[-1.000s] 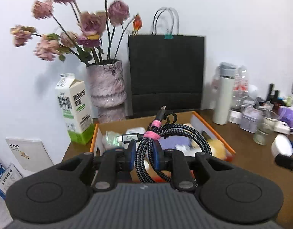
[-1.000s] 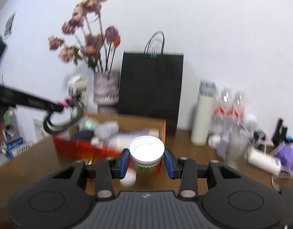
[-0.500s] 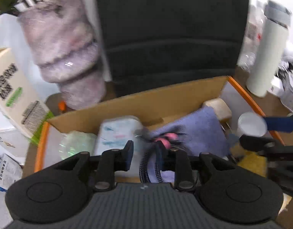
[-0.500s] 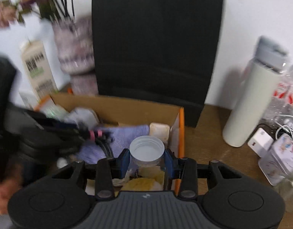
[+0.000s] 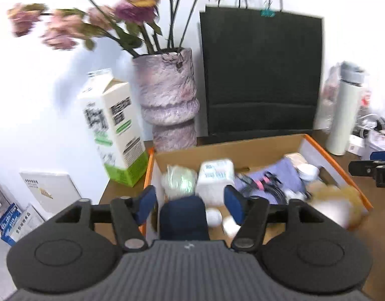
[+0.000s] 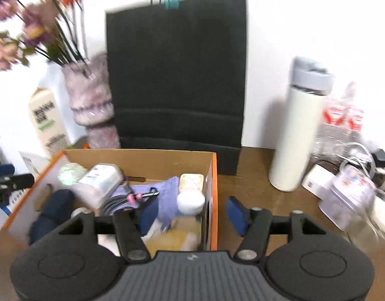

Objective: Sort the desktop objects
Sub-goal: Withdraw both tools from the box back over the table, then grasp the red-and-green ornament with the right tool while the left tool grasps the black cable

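Since both drops look done, we're basically at the let-go step of this sorting run. Our left gripper (image 5: 189, 202) has just been opening and now stands wide with nothing pinched; the braided cable (image 5: 261, 183) lies loose in the cardboard box (image 5: 242, 145), on the purple cloth (image 5: 287, 173). Our right gripper (image 6: 192, 210) has also just been opening, and it's empty too: the white-capped jar (image 6: 190, 201) sits inside the box by its right wall, just ahead of the jaws and not squeezed. Next up, we reckon, is backing both grippers out of the box without snagging the cable, then going for the clutter near the white bottle (image 6: 297, 135) on the desk (image 6: 255, 175).
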